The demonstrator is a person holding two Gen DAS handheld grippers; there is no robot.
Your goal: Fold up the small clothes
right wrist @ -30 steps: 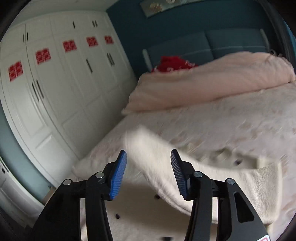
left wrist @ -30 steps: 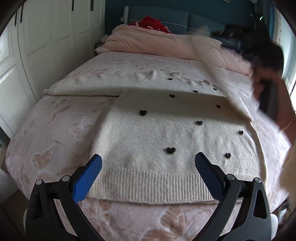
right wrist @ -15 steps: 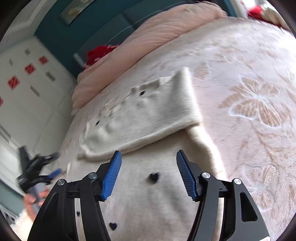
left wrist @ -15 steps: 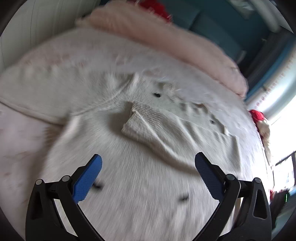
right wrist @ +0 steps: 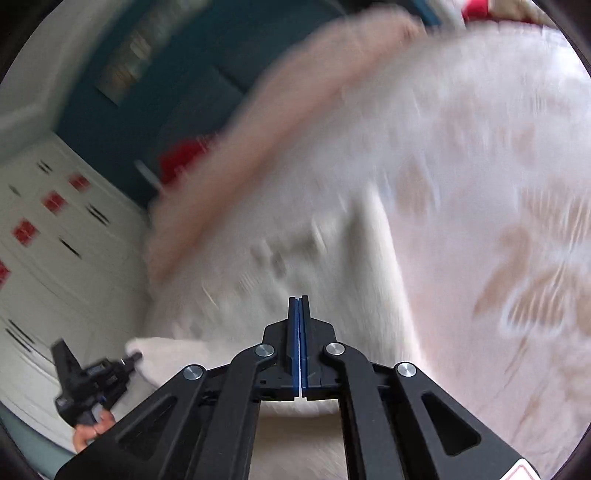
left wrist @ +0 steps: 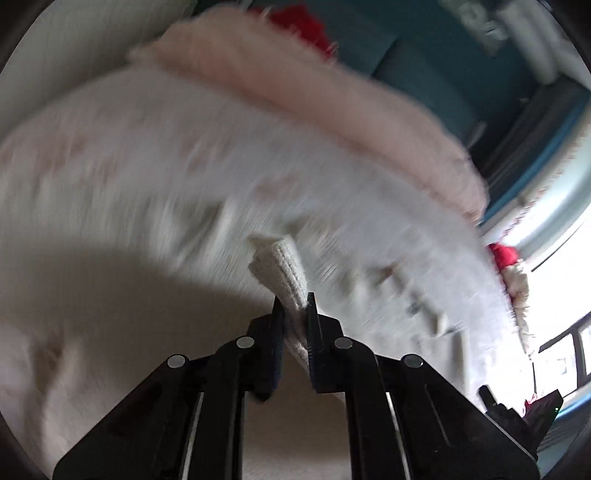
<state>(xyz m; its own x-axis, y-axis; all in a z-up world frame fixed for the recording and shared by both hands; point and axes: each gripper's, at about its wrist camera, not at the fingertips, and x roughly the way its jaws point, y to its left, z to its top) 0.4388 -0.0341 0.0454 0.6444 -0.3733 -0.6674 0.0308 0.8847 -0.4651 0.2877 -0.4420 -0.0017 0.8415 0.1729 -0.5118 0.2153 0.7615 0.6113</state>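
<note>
Both grippers, spread wide over the flat sweater 0.5 s ago, have since closed. At lower centre of the left wrist view, the left gripper [left wrist: 293,306] has its 2 fingers clamped narrow on the ribbed cuff [left wrist: 282,271] of the cream sweater [left wrist: 122,332], which rises from between the fingertips toward the middle of the frame. More of the sweater fills the shadowed lower left of that view, though blur hides its outline. At lower centre of the right wrist view, the right gripper [right wrist: 299,306] shows its 2 blue pads pressed together with only a thin pale line between them; cream knit [right wrist: 295,406] lies directly under and behind the fingers, but whether any cloth is pinched between the pads cannot be told. In the lower left of the right wrist view, the left gripper [right wrist: 92,376] appears small and dark, a fold of sweater at its tip. Both views are heavily smeared. A floral bedspread [right wrist: 498,221] fills the right of the right wrist view, and a pink duvet [left wrist: 332,99] runs as a band across the upper part of the left wrist view, with a red item [left wrist: 306,26] and a teal headboard [left wrist: 424,59] above it. White wardrobe doors [right wrist: 55,240] with red squares sit at the left of the right wrist view.
</note>
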